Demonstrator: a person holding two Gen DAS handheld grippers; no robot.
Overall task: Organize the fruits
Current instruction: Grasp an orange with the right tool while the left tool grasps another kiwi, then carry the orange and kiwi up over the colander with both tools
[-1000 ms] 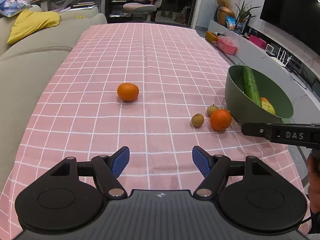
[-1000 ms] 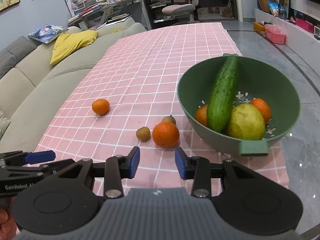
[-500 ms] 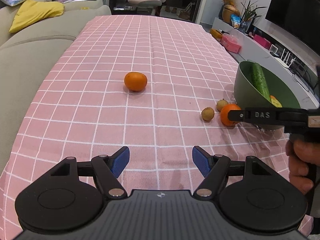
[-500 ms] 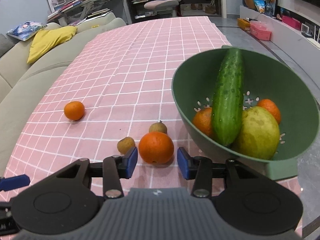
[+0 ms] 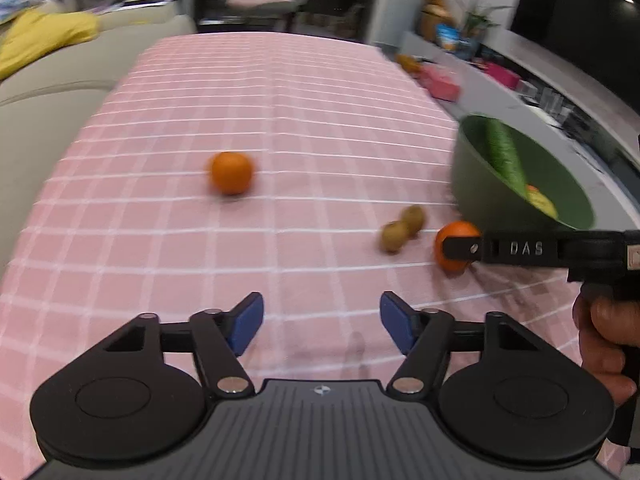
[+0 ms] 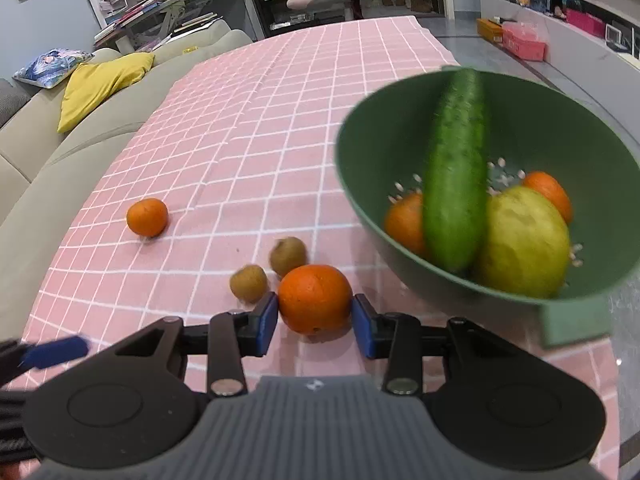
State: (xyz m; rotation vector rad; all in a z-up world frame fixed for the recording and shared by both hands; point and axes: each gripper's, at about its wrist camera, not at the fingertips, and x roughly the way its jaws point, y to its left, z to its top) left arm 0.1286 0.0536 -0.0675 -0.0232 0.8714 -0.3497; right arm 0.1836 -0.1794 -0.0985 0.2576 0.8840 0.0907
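A large orange (image 6: 314, 298) lies on the pink checked cloth, between the blue pads of my right gripper (image 6: 315, 322), which is open around it; the pads stand just beside its flanks. It also shows in the left wrist view (image 5: 454, 246), partly behind the right gripper's finger. Two small brown fruits (image 6: 288, 255) (image 6: 249, 282) lie just beyond it. A smaller orange (image 6: 147, 217) (image 5: 232, 172) lies further left. My left gripper (image 5: 322, 322) is open and empty above the cloth. A green bowl (image 6: 400, 120) (image 5: 476, 184) holds a cucumber (image 6: 456, 176), a yellow-green fruit (image 6: 524, 240) and two oranges.
A beige sofa (image 6: 48, 152) with a yellow cushion (image 6: 96, 86) runs along the table's left side. The table's right edge is just past the bowl, with floor and a low TV shelf (image 5: 520, 60) beyond. A pink box (image 6: 524, 42) sits on the floor.
My right gripper has moved forward and down until its pads flank the large orange. My left gripper has shifted a little forward; its view is blurred by motion.
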